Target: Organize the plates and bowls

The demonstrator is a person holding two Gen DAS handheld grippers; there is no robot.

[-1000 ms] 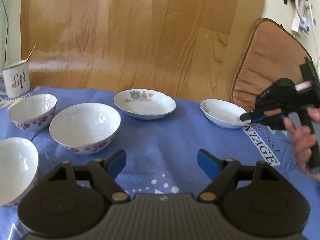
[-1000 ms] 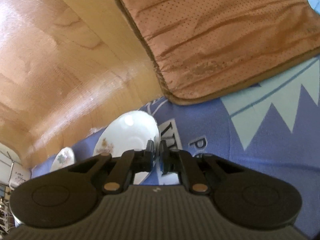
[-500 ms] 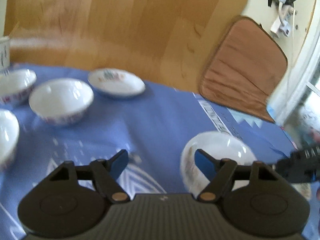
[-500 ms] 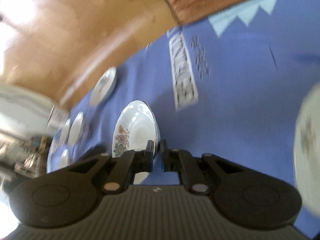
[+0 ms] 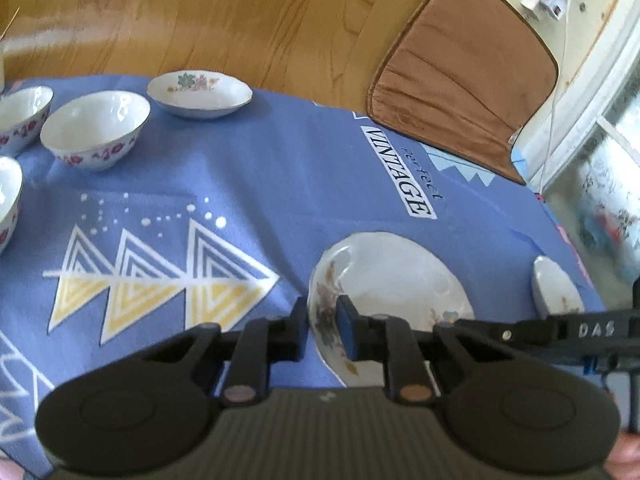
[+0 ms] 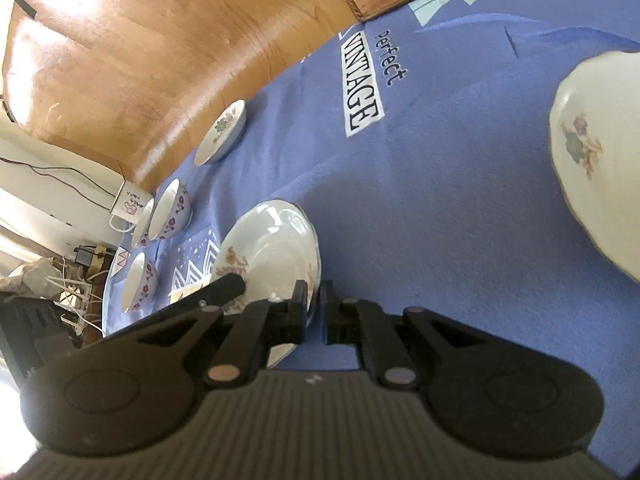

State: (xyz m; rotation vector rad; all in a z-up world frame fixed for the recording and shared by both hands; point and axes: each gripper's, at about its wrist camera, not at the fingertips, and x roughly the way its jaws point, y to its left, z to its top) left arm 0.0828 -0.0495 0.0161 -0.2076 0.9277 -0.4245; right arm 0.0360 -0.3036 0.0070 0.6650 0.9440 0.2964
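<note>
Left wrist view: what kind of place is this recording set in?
Probably a home dining spot: a table under a blue printed tablecloth, floral china bowls and plates, a cushioned wooden chair, wood flooring.

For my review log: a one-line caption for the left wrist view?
Left gripper and right gripper pinch opposite rims of one floral plate.

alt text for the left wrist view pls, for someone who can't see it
The left gripper has closed on the near rim of a floral plate on a blue patterned tablecloth, while the right gripper reaches in from the right to the same plate. Further back sit three white bowls with red flowers, another floral plate and a brown cushion.
</note>
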